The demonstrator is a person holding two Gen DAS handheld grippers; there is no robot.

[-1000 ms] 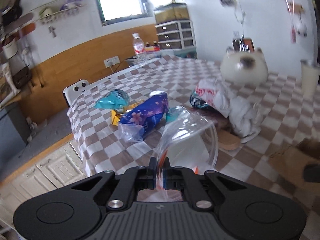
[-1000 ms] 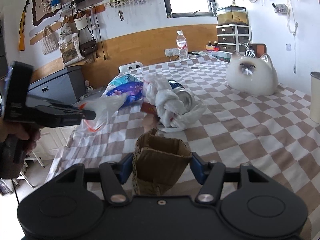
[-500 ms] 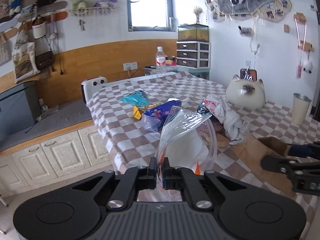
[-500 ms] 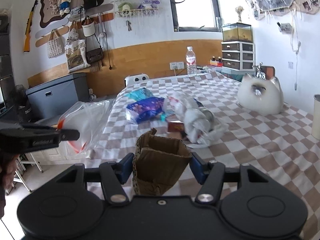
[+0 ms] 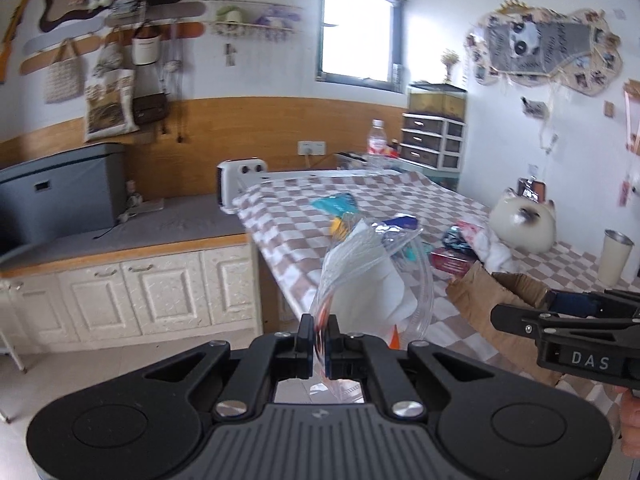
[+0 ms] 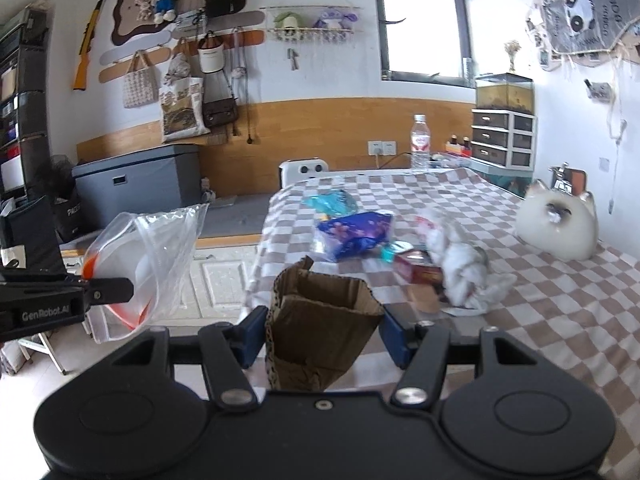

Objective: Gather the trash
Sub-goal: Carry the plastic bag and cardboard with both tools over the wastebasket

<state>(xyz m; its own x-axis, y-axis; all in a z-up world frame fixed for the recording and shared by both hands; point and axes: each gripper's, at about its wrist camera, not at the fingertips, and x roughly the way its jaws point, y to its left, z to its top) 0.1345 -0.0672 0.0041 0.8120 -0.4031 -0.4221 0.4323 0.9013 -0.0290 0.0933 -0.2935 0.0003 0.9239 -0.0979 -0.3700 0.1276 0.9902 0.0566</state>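
My left gripper is shut on the rim of a clear plastic bag with a red strip; the same bag hangs off the table's left edge in the right wrist view, pinched by the left gripper. My right gripper is shut on a piece of brown cardboard, which shows as cardboard at the right of the left wrist view. On the checked tablecloth lie a blue flowered wrapper, a teal wrapper, a small red box and a crumpled white bag.
A white cat figure sits at the table's right. A water bottle stands at the far end, a metal cup at the right. White cabinets and a grey box line the left wall.
Both grippers have drawn back from the table, each keeping its hold. The clear bag went from over the tablecloth to beyond its left edge. The left wrist view rolled level.
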